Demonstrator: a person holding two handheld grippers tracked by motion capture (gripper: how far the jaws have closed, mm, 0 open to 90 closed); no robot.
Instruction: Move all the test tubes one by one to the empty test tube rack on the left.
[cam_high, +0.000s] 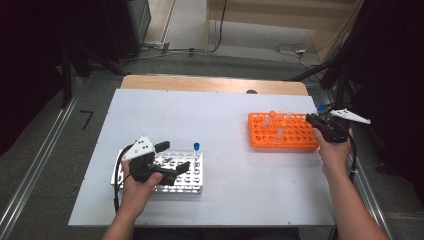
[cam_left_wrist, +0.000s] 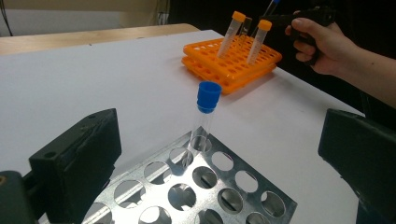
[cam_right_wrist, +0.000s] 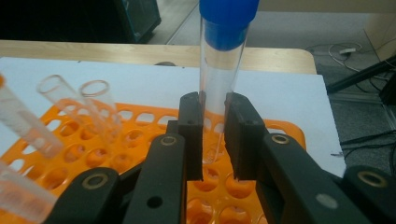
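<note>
My right gripper (cam_right_wrist: 214, 121) is shut on a clear blue-capped tube (cam_right_wrist: 223, 56), held upright with its lower end just over the holes of the orange rack (cam_right_wrist: 280, 130). In the high view that gripper (cam_high: 315, 119) is at the orange rack's (cam_high: 295, 140) right end. My left gripper (cam_high: 175, 156) hovers open above the metal rack (cam_high: 195, 187) at the front left. Nothing is between its jaws. One blue-capped tube (cam_left_wrist: 205, 116) stands in a far hole of the metal rack (cam_left_wrist: 233, 196).
Two orange-capped tubes (cam_left_wrist: 231, 35) lean in the orange rack (cam_left_wrist: 224, 70), and uncapped clear tubes (cam_right_wrist: 100, 107) stand at its left side. The racks sit on a white tabletop (cam_high: 220, 125). Cables lie on the floor beyond the table's far wooden edge (cam_high: 200, 82).
</note>
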